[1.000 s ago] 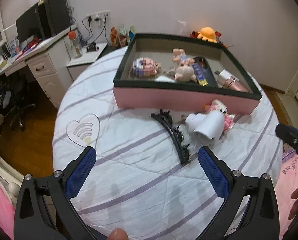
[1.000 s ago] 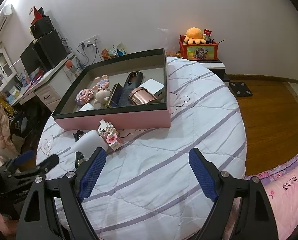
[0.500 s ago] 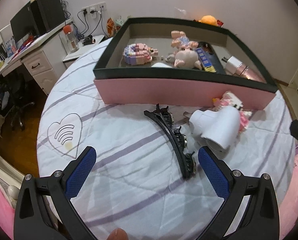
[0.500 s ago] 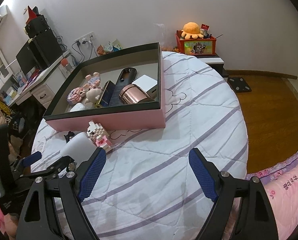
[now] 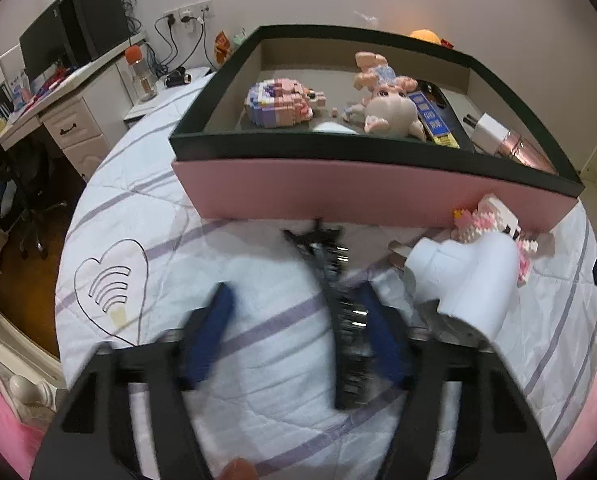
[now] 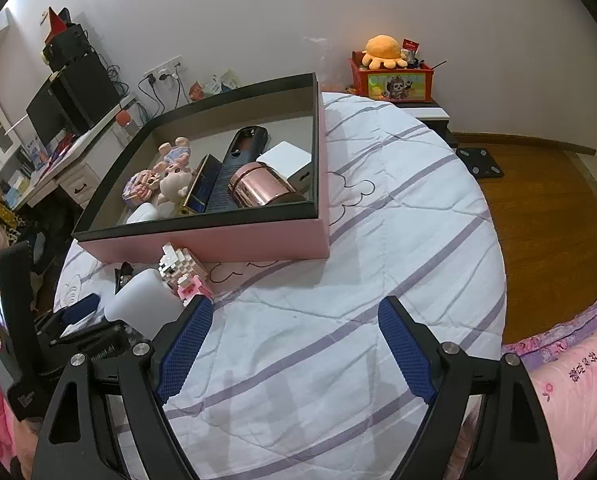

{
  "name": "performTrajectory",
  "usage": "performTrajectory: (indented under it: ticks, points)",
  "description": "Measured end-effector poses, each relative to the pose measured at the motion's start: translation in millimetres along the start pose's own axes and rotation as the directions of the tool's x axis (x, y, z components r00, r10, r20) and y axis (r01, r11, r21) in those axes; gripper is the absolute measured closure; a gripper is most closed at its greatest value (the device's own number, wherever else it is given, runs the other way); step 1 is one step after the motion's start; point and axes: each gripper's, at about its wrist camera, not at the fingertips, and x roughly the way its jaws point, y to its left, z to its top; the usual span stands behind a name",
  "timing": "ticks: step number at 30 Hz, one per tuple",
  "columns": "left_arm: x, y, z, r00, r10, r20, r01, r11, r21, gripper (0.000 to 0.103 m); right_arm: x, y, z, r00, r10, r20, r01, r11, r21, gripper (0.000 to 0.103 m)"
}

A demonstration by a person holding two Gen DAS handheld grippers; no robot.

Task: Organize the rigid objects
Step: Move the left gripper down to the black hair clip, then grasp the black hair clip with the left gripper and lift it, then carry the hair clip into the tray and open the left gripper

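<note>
Your left claw [image 5: 298, 332] points down at the round bed's white quilt with lilac stripes [image 5: 258, 344], its blue-padded jaws blurred and closing around the long black toothed hair clip [image 5: 338, 300]. The clip lies between the pads, running from just below the box's near wall toward you; the right pad sits right against it, while the left pad stands clear with bare quilt between. Whether the clip is pinched yet cannot be told through the blur.

Just right of the clip rests the white plastic plug adapter [image 5: 466, 280], and beside that, touching the box's near wall, a small pink-and-white brick-built figure [image 5: 494, 220].

The shallow pink cardboard box with a black rim [image 5: 378, 196] sits toward the bed's far edge. Inside it are a pastel brick model [image 5: 282, 104], a pink pig doll [image 5: 386, 108], a dark blue flat carton [image 5: 430, 116] and a rose-gold cylinder [image 6: 258, 184].

Your right claw [image 6: 294, 348] hovers wide open over bare quilt near the bed's near edge, holding nothing and touching nothing; its left pad stands near the adapter and brick figure.
</note>
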Motion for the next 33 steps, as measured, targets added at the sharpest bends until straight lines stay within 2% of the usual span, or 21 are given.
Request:
performTrajectory:
  ticks: [2,5,18,26,33]
  points:
    - [-2.5,5.0,1.9,1.000,-0.016,-0.001,0.016,1.000,-0.013,0.085,-0.6,1.5,-0.1,1.000,0.000,0.000,0.000,1.000,-0.003,0.017]
    - [-4.2,14.4,2.8,0.999,-0.053,-0.011,0.052,0.998,-0.039,0.085,-3.1,4.5,-0.1,1.000,0.000,0.006,0.000,1.000,-0.009,0.017]
    - [-45.8,28.0,0.3,0.998,-0.051,0.040,0.053,0.998,-0.038,0.085,-12.6,20.2,1.6,1.000,0.014,0.027,-0.013,0.999,-0.044,0.017]
    - [-73.3,19.4,29.9,0.991,-0.079,0.105,0.079,0.997,-0.002,0.084,-18.1,30.4,19.4,0.998,0.026,0.063,-0.021,0.997,-0.072,0.017]
    - [-78.9,13.9,69.9,0.982,-0.091,0.166,0.090,0.996,0.015,0.084,-15.3,42.9,53.7,0.994,0.033,0.106,-0.021,0.994,-0.110,0.017]
